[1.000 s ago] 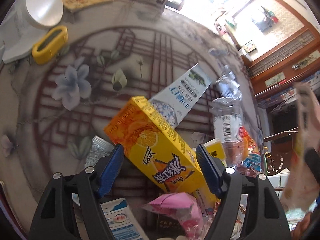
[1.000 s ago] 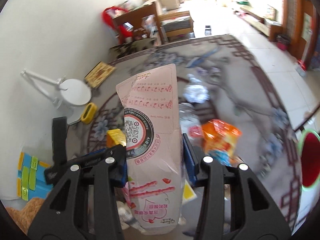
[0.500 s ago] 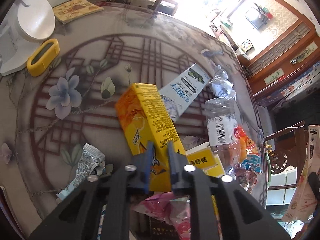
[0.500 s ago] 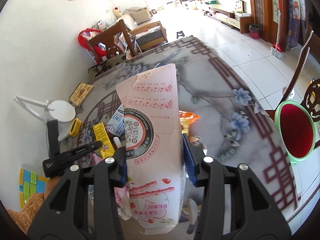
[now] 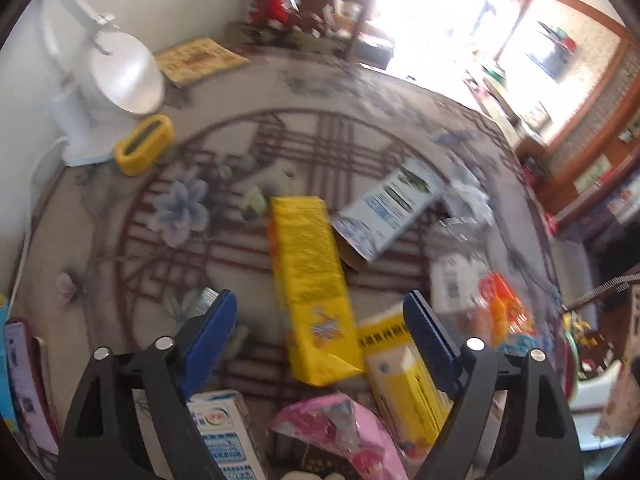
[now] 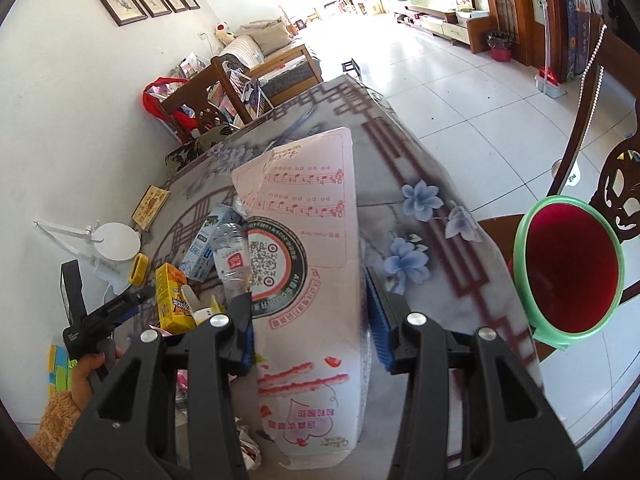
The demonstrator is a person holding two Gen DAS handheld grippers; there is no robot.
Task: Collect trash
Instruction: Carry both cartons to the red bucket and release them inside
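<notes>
Trash: a pink carton (image 6: 308,280), centre frame, is being pinched by the right gripper (image 6: 310,320). A red bin (image 6: 572,276) is waiting at right. The left gripper (image 5: 320,328) is opening, nothing clamped, over the yellow carton (image 5: 308,280); most litter is lying uncollected.

Trash pile (image 5: 316,280) crowds table's near side; far tabletop (image 5: 320,92) open.

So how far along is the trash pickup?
Done: nothing visibly binned; the red bin looks empty. In hand: the right tool grips the pink carton. The left tool is opening over the yellow carton, not gripping. Left: that carton, blue-white box, bottle, wrappers.
</notes>
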